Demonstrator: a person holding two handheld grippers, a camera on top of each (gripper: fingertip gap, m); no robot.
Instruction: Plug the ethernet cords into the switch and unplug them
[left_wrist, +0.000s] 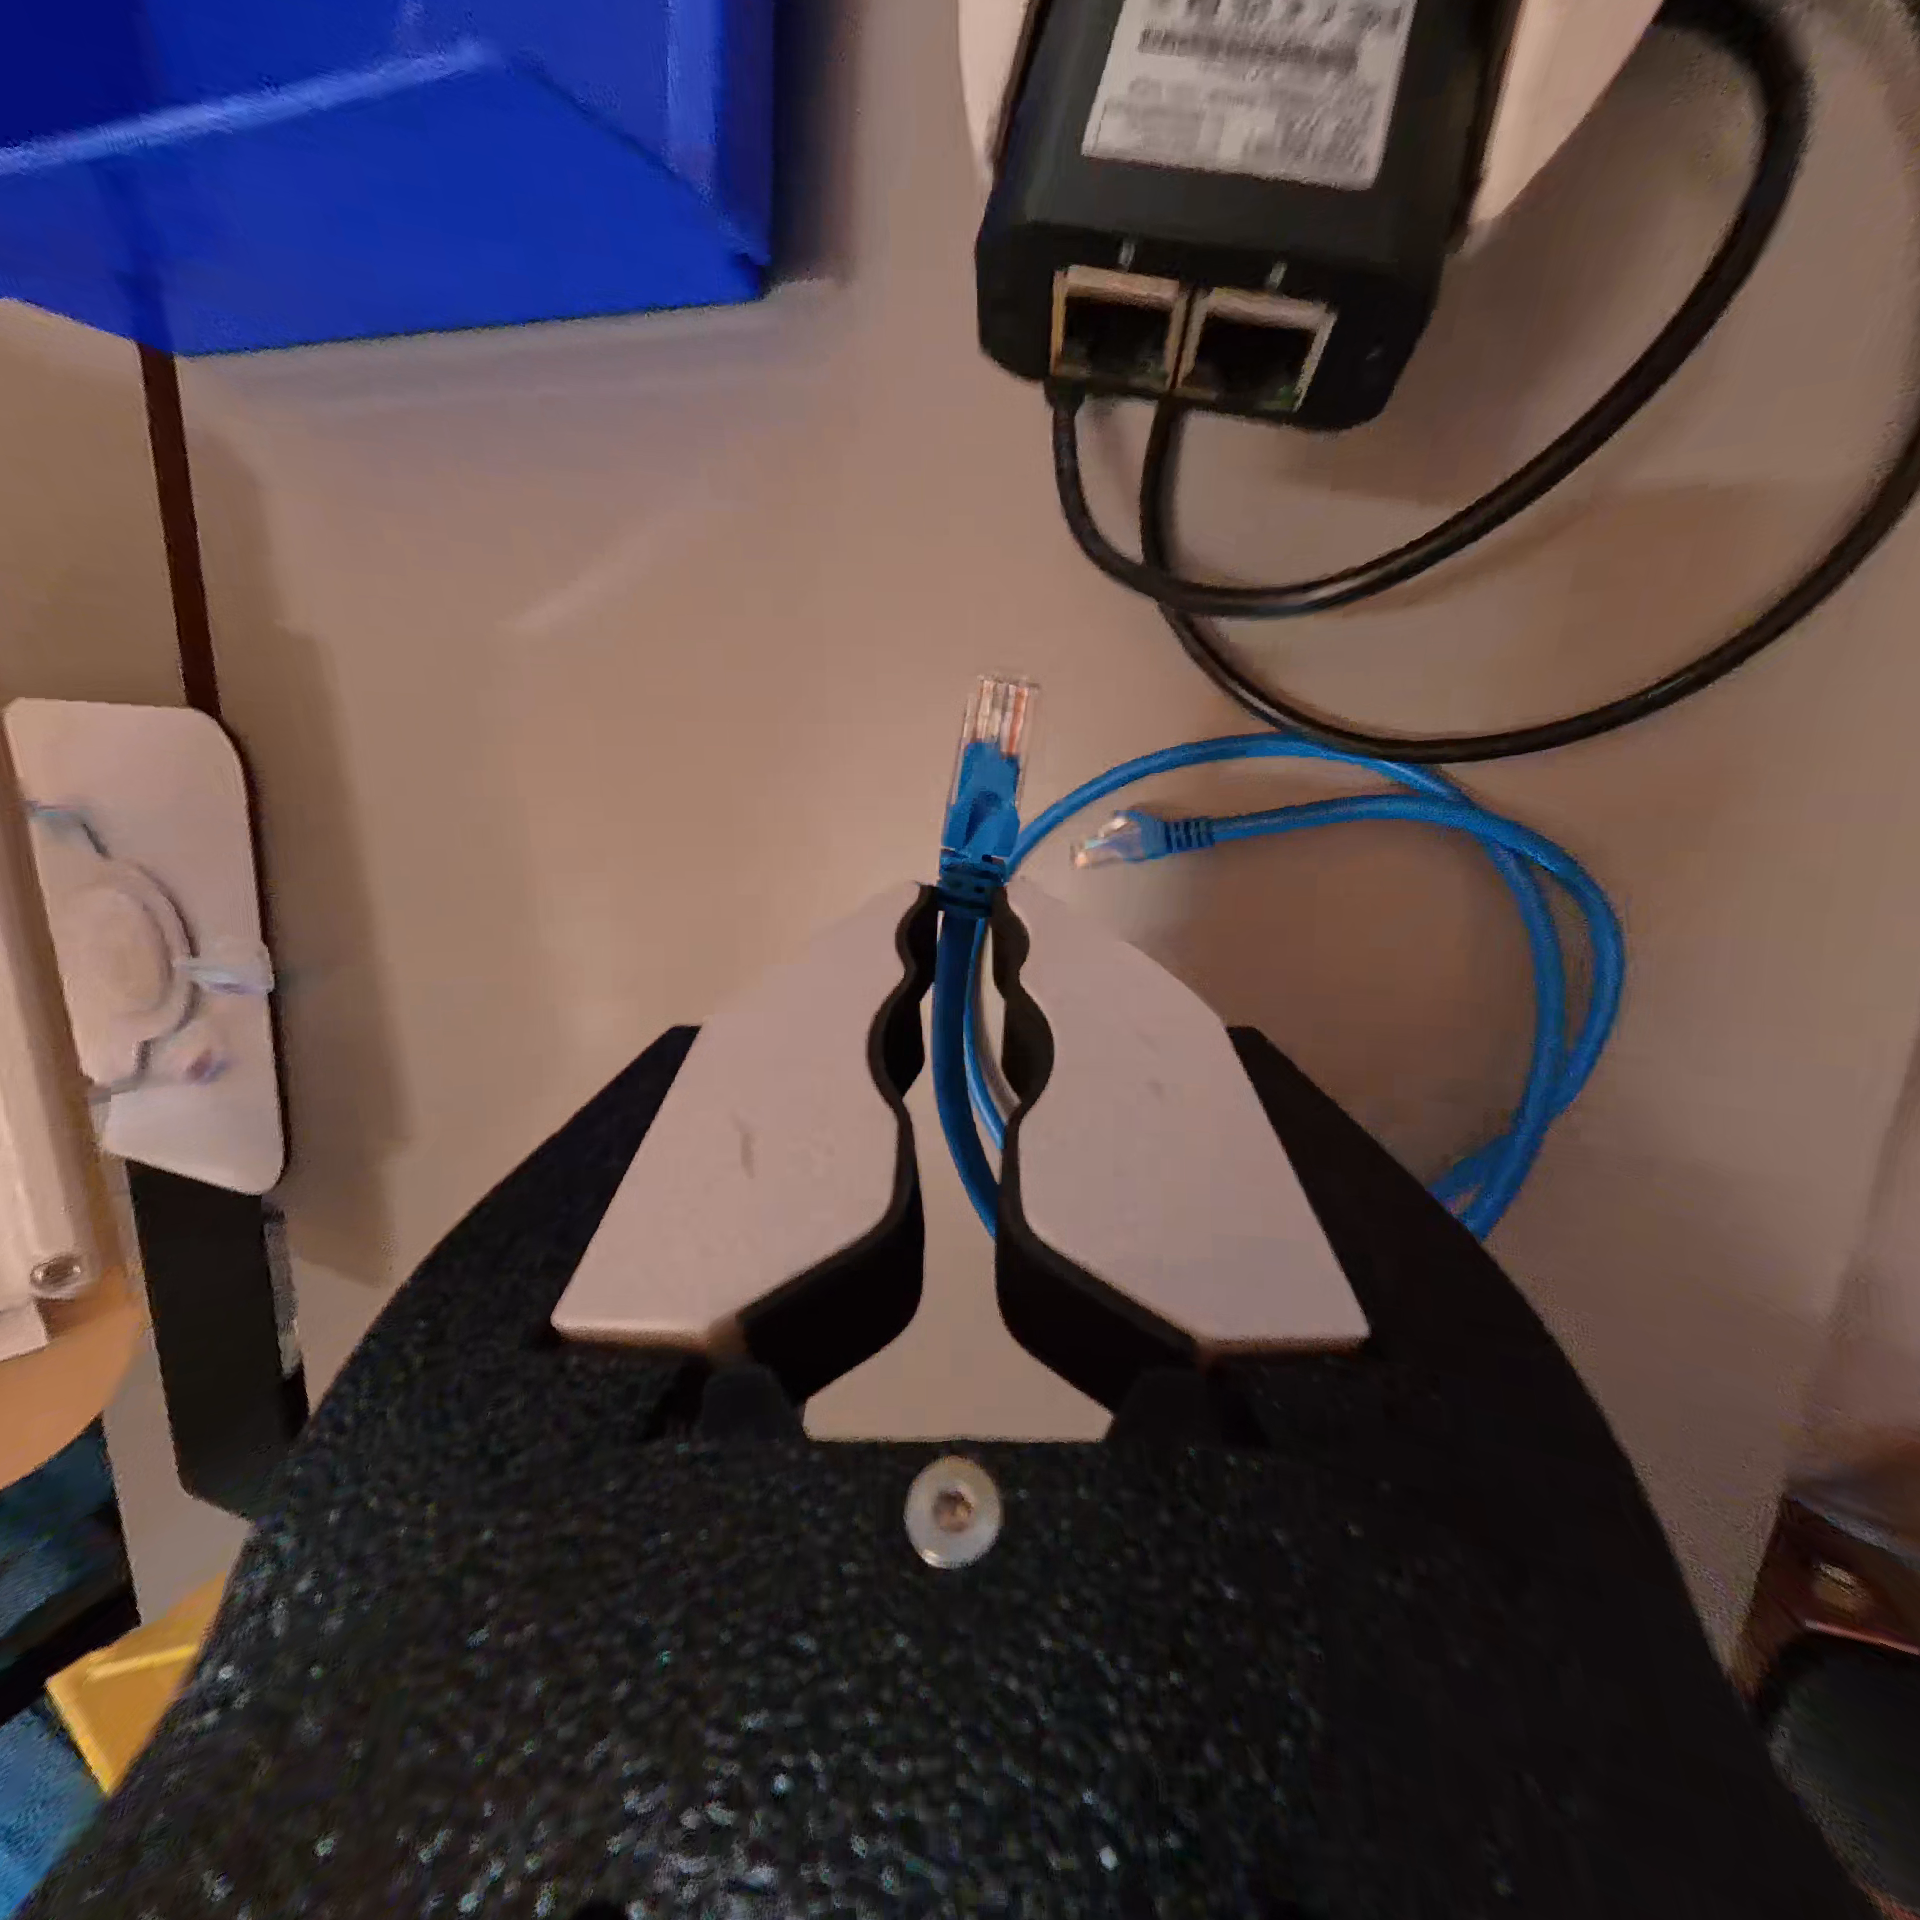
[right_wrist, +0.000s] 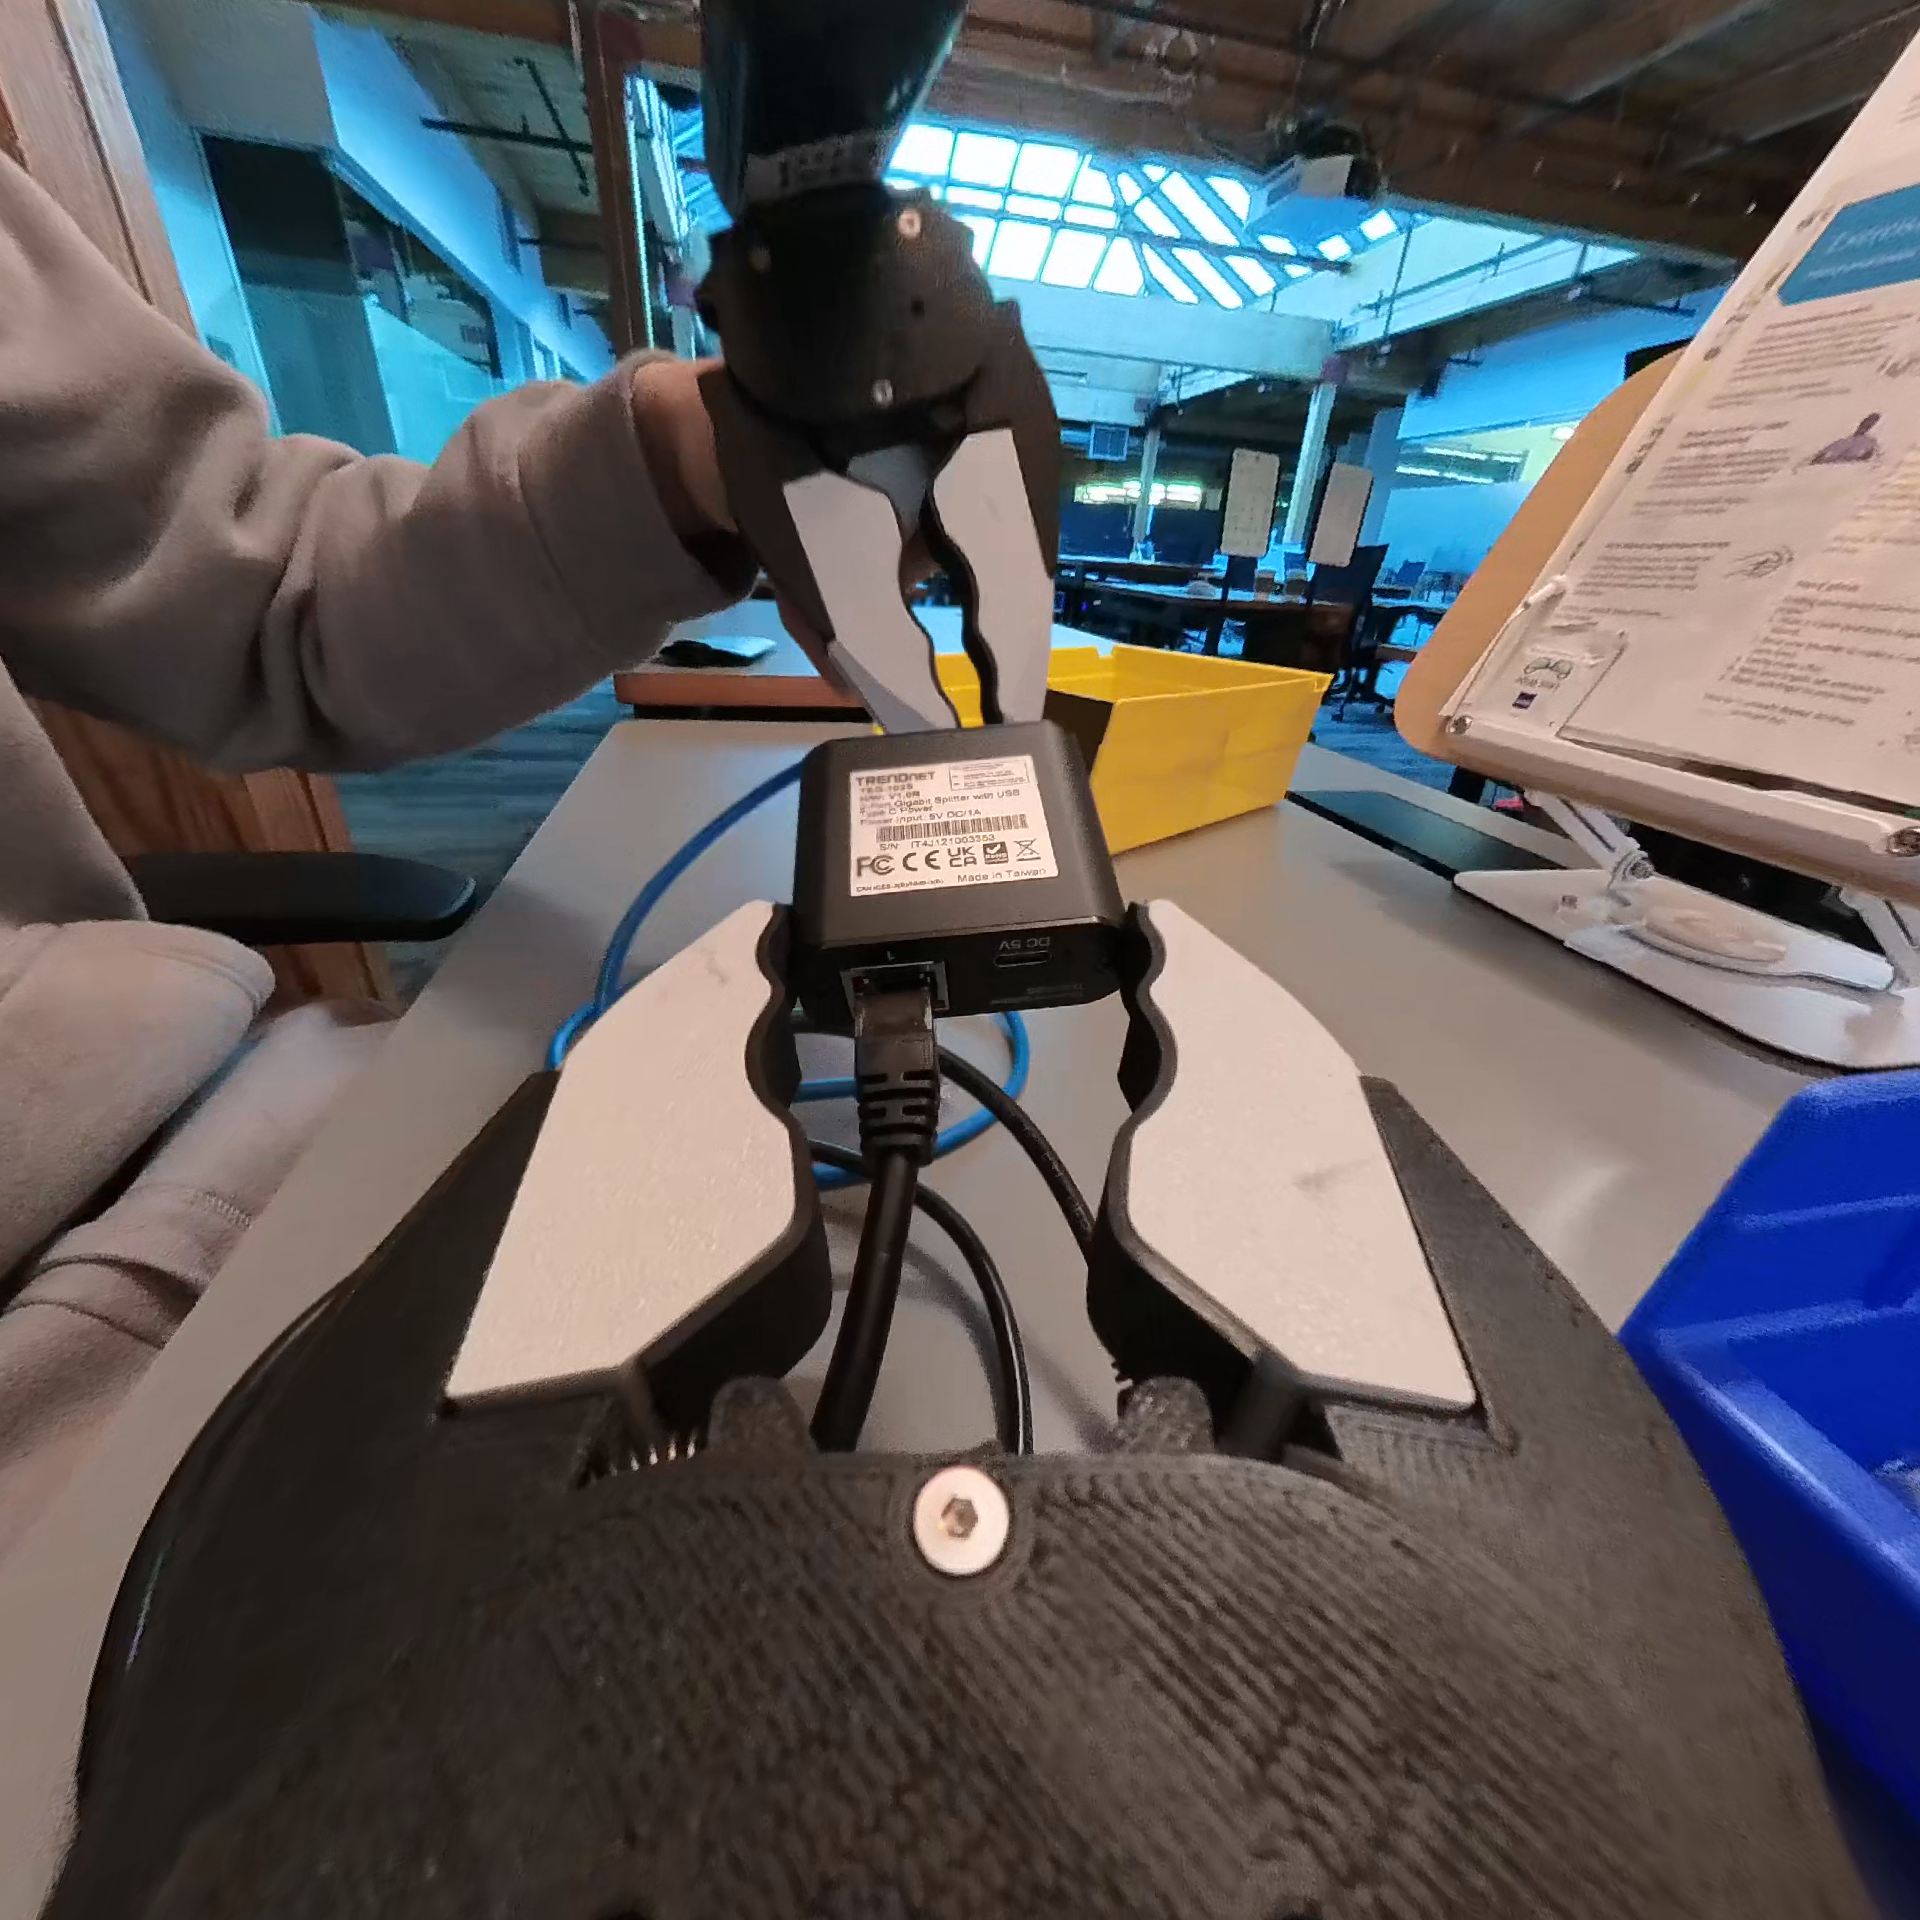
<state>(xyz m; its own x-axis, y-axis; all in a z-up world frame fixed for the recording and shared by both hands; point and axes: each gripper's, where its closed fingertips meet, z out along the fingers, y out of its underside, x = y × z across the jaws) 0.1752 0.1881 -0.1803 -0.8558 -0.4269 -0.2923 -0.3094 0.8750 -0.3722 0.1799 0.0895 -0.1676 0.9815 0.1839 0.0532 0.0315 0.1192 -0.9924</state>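
White label (right_wrist: 951, 821) atop the black switch (right_wrist: 1081, 831): lines of print, a barcode and symbols; blurred in the left wrist view. Small marking (right_wrist: 1023, 943) above a socket. Printed pages (right_wrist: 1766, 499) on the white stand (right_wrist: 1662, 935) at right.
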